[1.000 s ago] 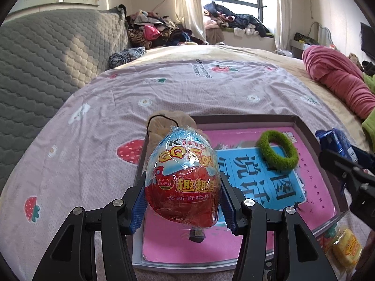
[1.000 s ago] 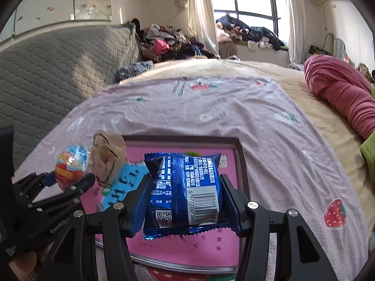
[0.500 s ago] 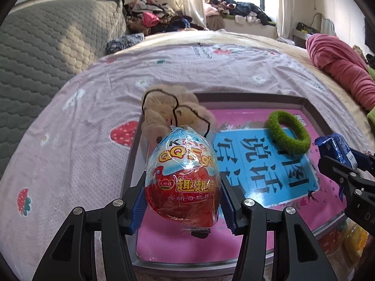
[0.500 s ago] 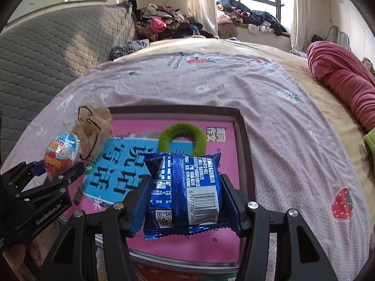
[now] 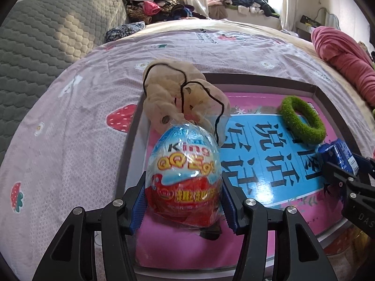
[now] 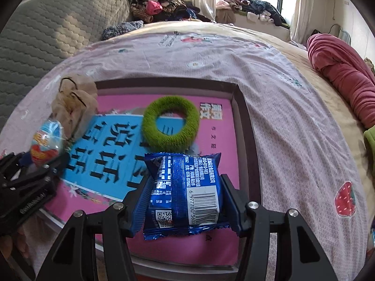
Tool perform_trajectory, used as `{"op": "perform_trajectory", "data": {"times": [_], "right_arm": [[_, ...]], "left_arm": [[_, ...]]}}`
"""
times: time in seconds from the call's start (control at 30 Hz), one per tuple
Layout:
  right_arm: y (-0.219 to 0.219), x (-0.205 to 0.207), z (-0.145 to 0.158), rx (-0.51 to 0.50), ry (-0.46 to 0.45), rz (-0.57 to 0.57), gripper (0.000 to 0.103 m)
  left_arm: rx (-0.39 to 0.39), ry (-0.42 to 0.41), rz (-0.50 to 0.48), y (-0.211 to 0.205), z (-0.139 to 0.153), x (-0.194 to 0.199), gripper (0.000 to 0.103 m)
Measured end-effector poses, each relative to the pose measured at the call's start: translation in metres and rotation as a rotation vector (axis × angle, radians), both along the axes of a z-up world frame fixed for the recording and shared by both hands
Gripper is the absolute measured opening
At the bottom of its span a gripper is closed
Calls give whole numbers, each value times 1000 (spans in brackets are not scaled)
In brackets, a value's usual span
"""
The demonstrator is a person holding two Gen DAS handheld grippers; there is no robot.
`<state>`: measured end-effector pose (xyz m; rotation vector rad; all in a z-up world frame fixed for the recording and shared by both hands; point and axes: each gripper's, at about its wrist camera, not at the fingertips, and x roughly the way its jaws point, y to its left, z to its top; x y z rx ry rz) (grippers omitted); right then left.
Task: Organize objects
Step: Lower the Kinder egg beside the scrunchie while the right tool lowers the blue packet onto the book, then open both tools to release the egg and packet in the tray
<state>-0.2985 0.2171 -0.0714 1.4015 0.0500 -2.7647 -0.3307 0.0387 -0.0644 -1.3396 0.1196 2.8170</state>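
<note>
My left gripper point(image 5: 184, 201) is shut on a wrapped toy egg point(image 5: 184, 175), blue on top and red below, low over the near left part of a dark-rimmed tray point(image 5: 257, 79). The egg point(image 6: 46, 142) also shows at the left of the right wrist view. My right gripper point(image 6: 184, 201) is shut on a blue snack packet point(image 6: 185, 192) above the tray's point(image 6: 246, 126) near right part. A pink and blue book point(image 5: 269, 164) lines the tray, with a green fuzzy ring point(image 5: 302, 119) and a beige drawstring pouch point(image 5: 178, 98) on it.
The tray lies on a bed with a lilac strawberry-print sheet point(image 5: 70, 140). A grey quilted headboard point(image 5: 42, 35) stands at the left, and a rolled red blanket point(image 6: 339, 70) lies at the right. Clothes pile up by the window point(image 6: 164, 7).
Both grippers have sunk toward the tray with their loads and tipped further down. The tray, ring and pouch now show larger and closer in both views.
</note>
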Motion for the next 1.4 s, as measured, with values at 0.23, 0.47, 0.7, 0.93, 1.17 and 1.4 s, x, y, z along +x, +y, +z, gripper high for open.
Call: {"op": "perform_trajectory", "data": {"times": [0.23,0.47,0.7,0.93,1.17,1.4], "right_arm": [[-2,-1,-2,26,-2,-1,58],[-5,-2,-3,26,-4,3,65],[-5,3,12,1,36,16,73],[1,13,36,-43,97,10,88],[3,20,50,-108,116,31,90],[1,54,96,-155,235,66,101]], "left_arm": [[4,3,-1,0,-2,0,60],[3,-2,-10,0,0,3,73],[-1,18,-13,-1,9,11,78],[15,49,-4,-10,28,23,86],[-10,74,6,-12,41,37,100],[-12,102,-12,-12,64,63,101]]}}
